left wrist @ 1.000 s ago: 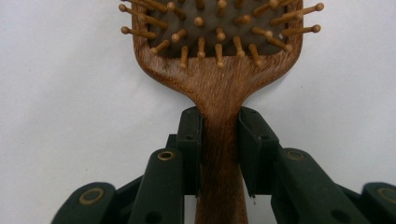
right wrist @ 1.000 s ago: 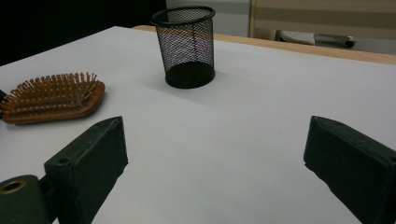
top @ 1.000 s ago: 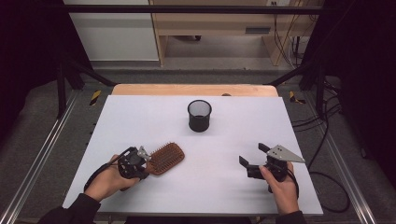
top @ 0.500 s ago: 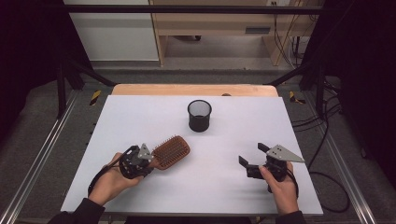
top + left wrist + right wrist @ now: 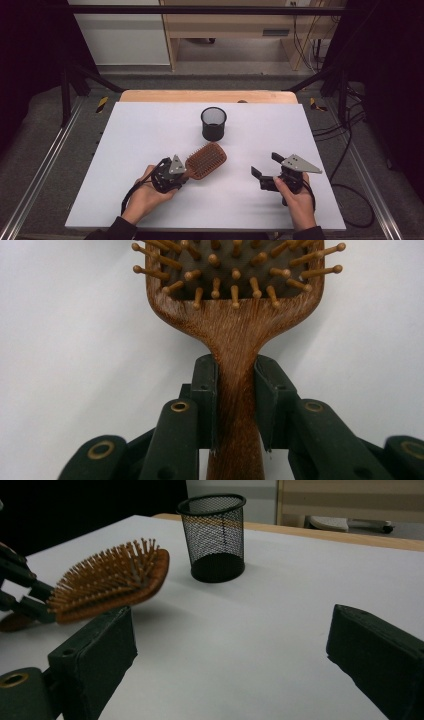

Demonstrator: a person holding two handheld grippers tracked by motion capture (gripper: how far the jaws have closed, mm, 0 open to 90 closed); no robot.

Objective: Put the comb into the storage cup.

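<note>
Hairbrush is clamped at the neck by the left gripper, lifted near the table's front edge, bristles up. Right gripper is held wide, empty. With so narrow a grip the head may pivot or slip, or the mesh cup may be knocked over.

One wooden hairbrush, one black mesh cup, two claws, left claw and right claw, one white tabletop counted.

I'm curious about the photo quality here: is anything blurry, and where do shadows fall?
Left gripper view: hairbrush handle sharp, bristle tips slightly soft. Right gripper view: the near jaws blur, the mesh cup stays crisp, and a soft shadow lies under the lifted brush. High view: even light, dark surroundings.
</note>
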